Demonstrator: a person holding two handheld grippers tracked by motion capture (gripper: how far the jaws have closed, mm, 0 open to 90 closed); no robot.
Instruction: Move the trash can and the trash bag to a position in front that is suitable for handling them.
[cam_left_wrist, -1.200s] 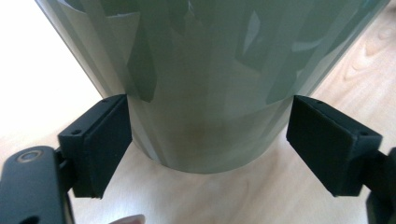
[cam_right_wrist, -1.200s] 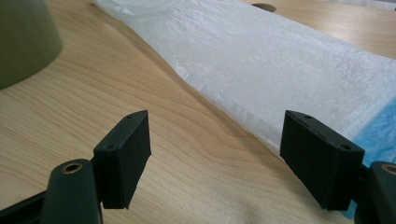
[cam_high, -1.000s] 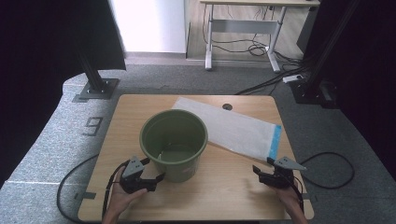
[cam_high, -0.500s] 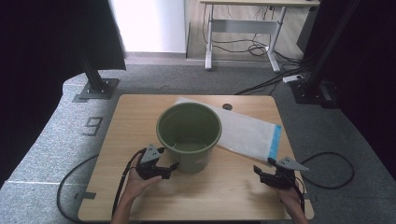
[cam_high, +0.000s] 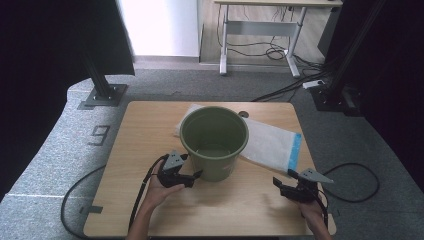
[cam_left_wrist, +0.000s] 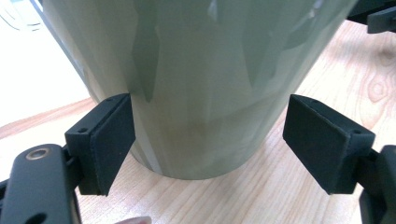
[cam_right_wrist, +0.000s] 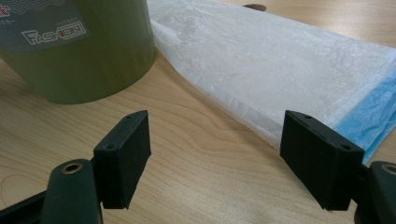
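Olive-green plastic bucket (cam_high: 214, 141), upright, empty: we see it between the wide-spread left gripper (cam_left_wrist: 208, 149); right gripper (cam_right_wrist: 215, 158) wide, apart.

1. I see a light wooden table (cam_high: 150, 120) with rounded corners standing on grey speckled carpet (cam_high: 60, 145).
2. A small dark round hole (cam_high: 243, 114) sits near the table's far edge.
3. A figure "9" (cam_high: 100, 135) is marked on the carpet beside the table's left edge.
4. Black curtains (cam_high: 45, 55) hang at far left and far right.
5. Two black stands rise from base plates (cam_high: 102, 96) (cam_high: 334, 98) beyond the table's far corners.
6. Past the carpet I see wood flooring and a grey-framed desk (cam_high: 260, 30) with cables (cam_high: 272, 52) beneath.
7. A bright white panel (cam_high: 160, 27) lights the far centre.
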